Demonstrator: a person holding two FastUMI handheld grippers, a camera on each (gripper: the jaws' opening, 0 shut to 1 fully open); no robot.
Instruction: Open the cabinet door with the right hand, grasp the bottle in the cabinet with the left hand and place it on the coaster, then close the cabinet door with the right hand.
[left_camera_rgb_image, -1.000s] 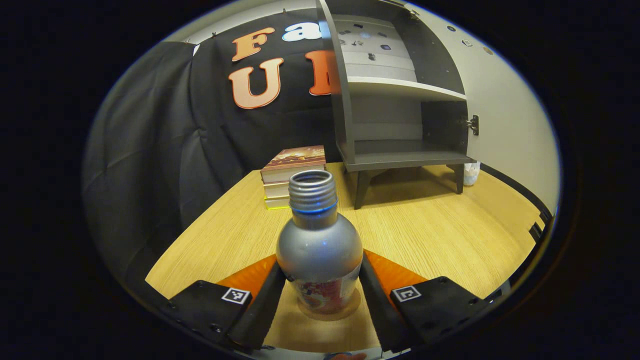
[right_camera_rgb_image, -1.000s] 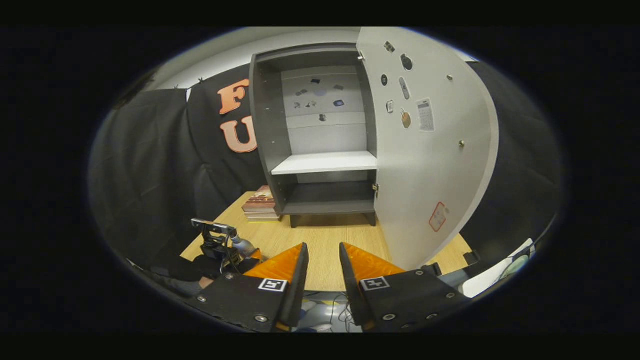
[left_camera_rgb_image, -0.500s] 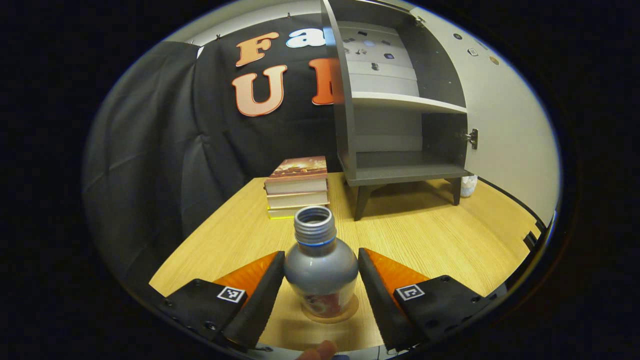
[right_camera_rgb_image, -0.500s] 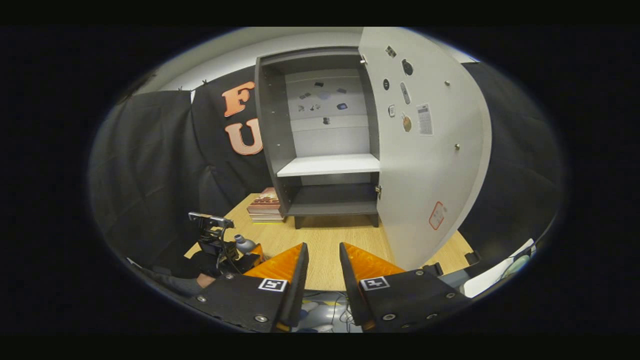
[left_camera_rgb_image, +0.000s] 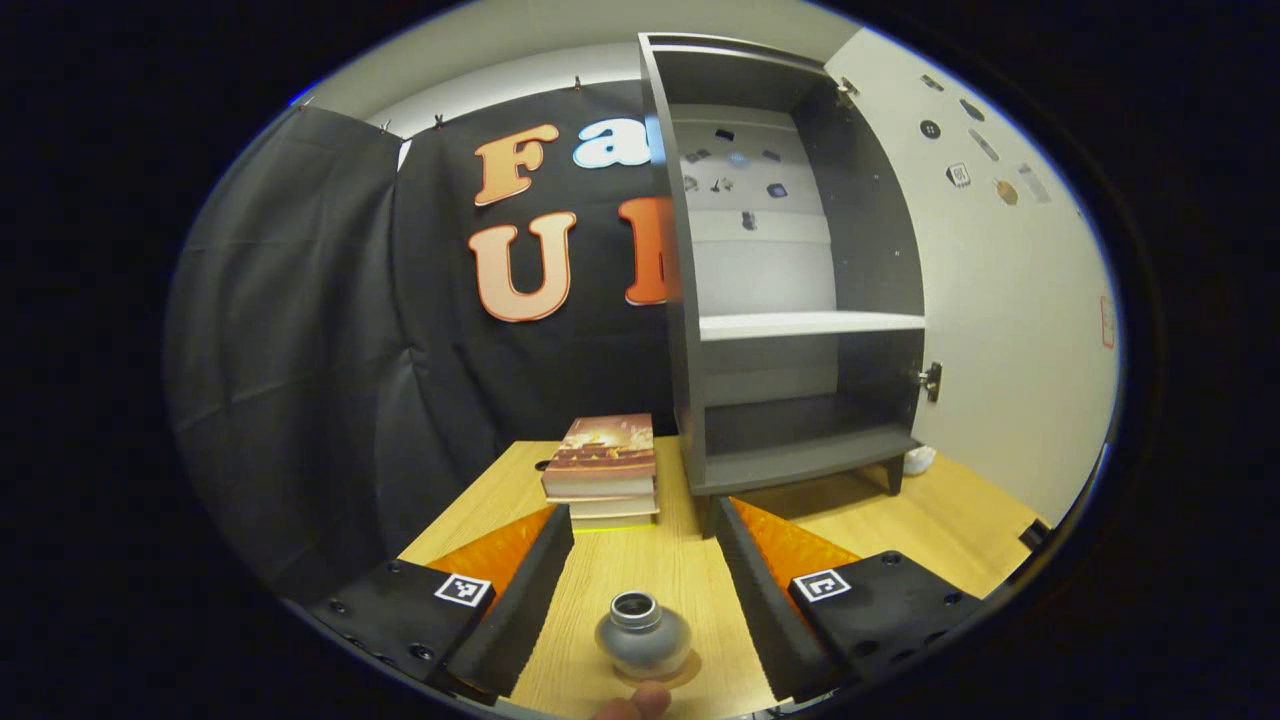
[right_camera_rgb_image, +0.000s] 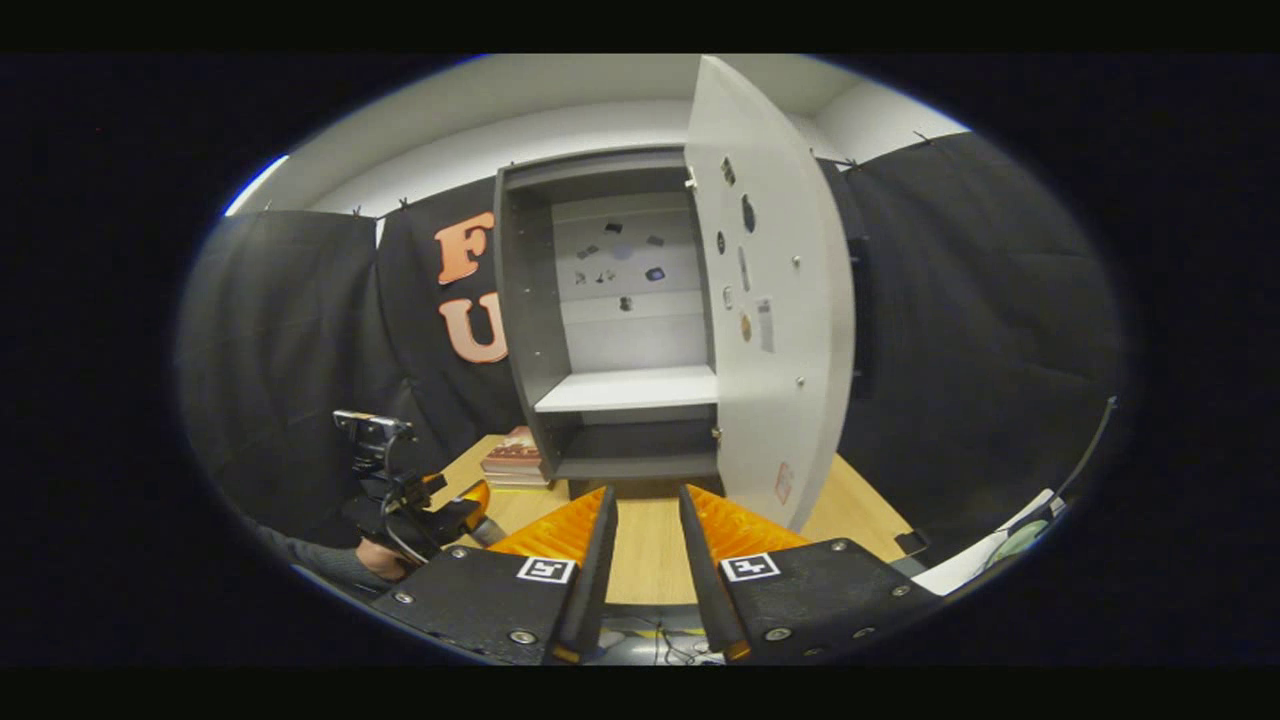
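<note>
In the left gripper view, the left gripper is held open above the table, its fingers clear of the bottle, which stands upright on the coaster below. The cabinet is seen open behind, beside stacked books.

In the right gripper view, the right gripper is held with a narrow gap, gripping nothing, facing the door, which is swung open.

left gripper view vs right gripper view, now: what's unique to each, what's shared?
Left gripper view alone: the bottle standing on the coaster between the open left tool, a fingertip at the bottom edge.

Right gripper view alone: the right tool, open and empty, and a hand holding the other tool.

Both: open cabinet with its door, books, table.
</note>
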